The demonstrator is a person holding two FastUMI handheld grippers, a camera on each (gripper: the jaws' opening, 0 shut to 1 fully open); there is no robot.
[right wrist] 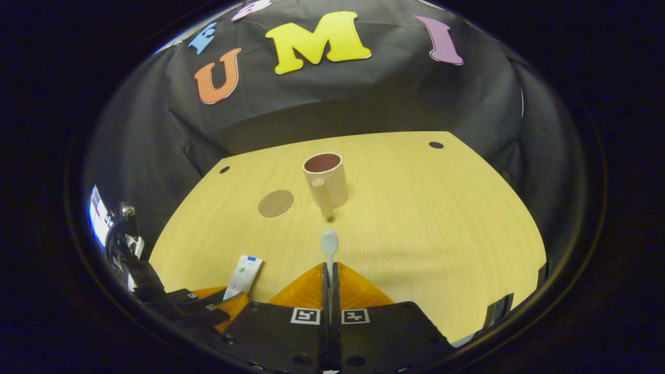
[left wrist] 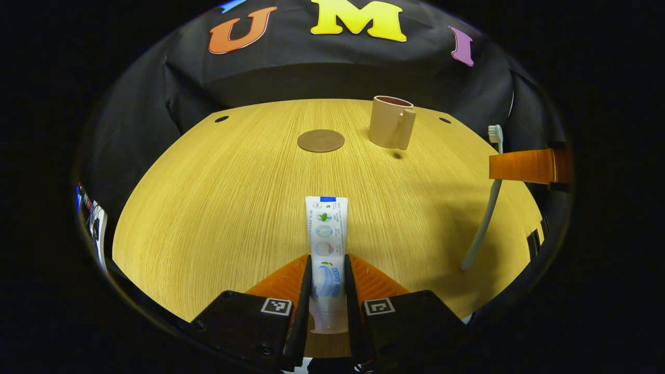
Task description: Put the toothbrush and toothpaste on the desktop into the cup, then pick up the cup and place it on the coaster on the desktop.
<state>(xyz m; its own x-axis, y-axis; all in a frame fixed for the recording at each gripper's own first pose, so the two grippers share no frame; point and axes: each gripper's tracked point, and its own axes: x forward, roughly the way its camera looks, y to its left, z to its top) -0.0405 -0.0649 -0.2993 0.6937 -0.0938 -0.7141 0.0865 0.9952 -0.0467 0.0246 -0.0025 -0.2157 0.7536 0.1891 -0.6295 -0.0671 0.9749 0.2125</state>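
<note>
A white toothpaste tube (left wrist: 326,234) points away from me, and my left gripper (left wrist: 327,266) is shut on its lower part. Ahead on the wooden table stand a beige cup (left wrist: 390,124) with its handle toward me and a round brown coaster (left wrist: 320,140) to its left. At the right, a pale toothbrush (left wrist: 486,213) hangs slanted, head up, clamped in my right gripper (left wrist: 493,167). In the right gripper view the toothbrush head (right wrist: 329,242) sticks out of the shut right gripper (right wrist: 330,271), aimed at the cup (right wrist: 326,182); the coaster (right wrist: 276,203), toothpaste (right wrist: 243,275) and left gripper (right wrist: 228,297) lie to the left.
The wooden table (left wrist: 208,208) has small dark holes near its back corners (left wrist: 221,119) (right wrist: 436,145). Black cloth walls close it in at the back and sides. Some equipment (right wrist: 111,228) stands past the table's left edge.
</note>
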